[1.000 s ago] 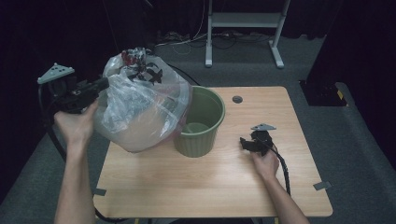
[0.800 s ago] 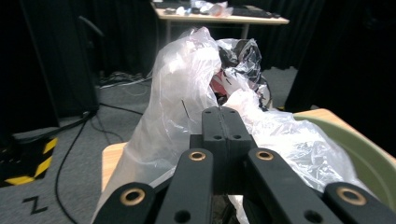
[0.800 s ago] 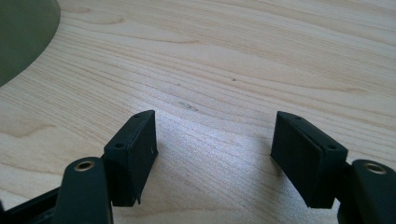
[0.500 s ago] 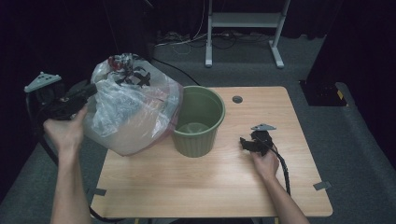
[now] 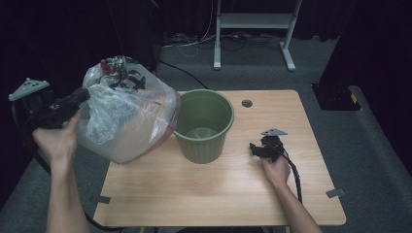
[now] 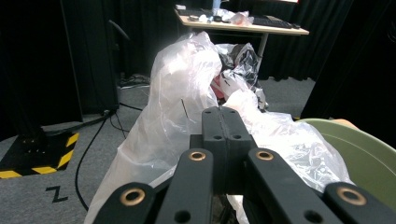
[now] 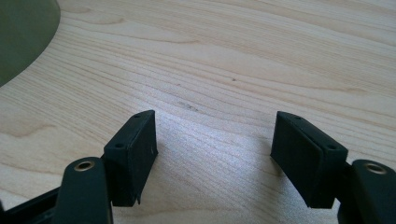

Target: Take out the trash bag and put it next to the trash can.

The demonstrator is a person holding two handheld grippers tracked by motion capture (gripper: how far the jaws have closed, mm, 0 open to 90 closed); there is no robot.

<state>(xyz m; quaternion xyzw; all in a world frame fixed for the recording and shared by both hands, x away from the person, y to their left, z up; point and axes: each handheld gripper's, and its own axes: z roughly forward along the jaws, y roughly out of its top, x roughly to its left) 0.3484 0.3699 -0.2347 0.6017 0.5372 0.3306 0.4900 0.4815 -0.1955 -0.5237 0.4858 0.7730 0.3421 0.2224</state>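
Nearest the person, the right gripper (image 5: 256, 149) is resting on the table (image 5: 223, 194) with its jaws standing apart and empty, just right of the green bin (image 5: 203, 124). Farther left, the left gripper (image 5: 73, 100) is pinching the plastic bag (image 5: 127, 119) with jaws together, holding the bag aloft off the table's left edge, touching the bin's rim. The bag is bulging, clear and crumpled, with dark rubbish at its top.

One table, one bin, one bag, two grippers.
In front of you is one wooden table (image 5: 218, 194) carrying one green bin (image 5: 203, 125); you hold one clear plastic bag (image 5: 127, 116), and two grippers: left (image 5: 73, 99), right (image 5: 253, 148).
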